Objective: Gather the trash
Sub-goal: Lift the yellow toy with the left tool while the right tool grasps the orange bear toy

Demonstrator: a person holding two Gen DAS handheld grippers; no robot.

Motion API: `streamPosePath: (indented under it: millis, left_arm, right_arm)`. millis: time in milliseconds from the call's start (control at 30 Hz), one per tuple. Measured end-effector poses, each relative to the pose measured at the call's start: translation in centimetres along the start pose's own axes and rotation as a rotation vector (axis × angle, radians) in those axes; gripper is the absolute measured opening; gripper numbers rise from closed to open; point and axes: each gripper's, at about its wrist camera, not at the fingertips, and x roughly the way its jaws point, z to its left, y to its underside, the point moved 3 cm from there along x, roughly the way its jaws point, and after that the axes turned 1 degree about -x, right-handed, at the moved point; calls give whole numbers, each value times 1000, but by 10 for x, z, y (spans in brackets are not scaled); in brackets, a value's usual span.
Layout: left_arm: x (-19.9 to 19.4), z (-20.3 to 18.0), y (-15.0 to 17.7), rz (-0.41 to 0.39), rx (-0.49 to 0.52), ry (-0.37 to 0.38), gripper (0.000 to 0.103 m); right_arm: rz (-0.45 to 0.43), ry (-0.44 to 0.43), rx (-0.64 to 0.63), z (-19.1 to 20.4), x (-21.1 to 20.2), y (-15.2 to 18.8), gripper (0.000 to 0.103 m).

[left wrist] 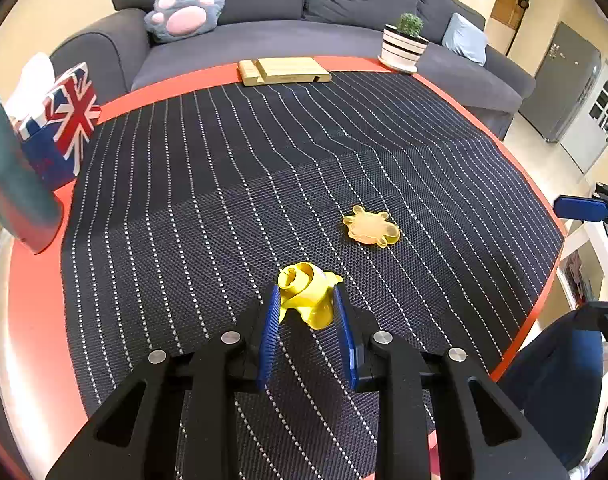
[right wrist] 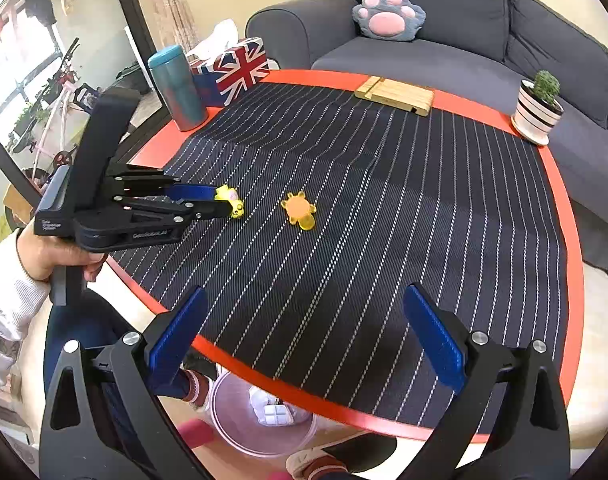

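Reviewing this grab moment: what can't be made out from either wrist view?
- Yellow piece: near side hidden between the left hand-held gripper pads, left wrist view; too small in the right.
- Bin under the table: contents half hidden by the table edge, right wrist view.
- Orange piece: what it is, unclear.

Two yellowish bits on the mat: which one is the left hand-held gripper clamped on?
The bright yellow piece, pinched in the left hand-held gripper. The flat translucent orange piece lies untouched farther out.

tongs (left wrist: pixel 307 304): black frames | blue ribbed pads | silver screws | sleeve (right wrist: pixel 2 300): white ribbed knit
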Motion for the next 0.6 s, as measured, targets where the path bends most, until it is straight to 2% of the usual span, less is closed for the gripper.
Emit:
streamPosePath:
  millis: [600]
  left_arm:
    - [-26, 13, 5, -25, -33, -12, 27]
  right_arm:
    - [53, 9, -96, 10, 46, -41, 97]
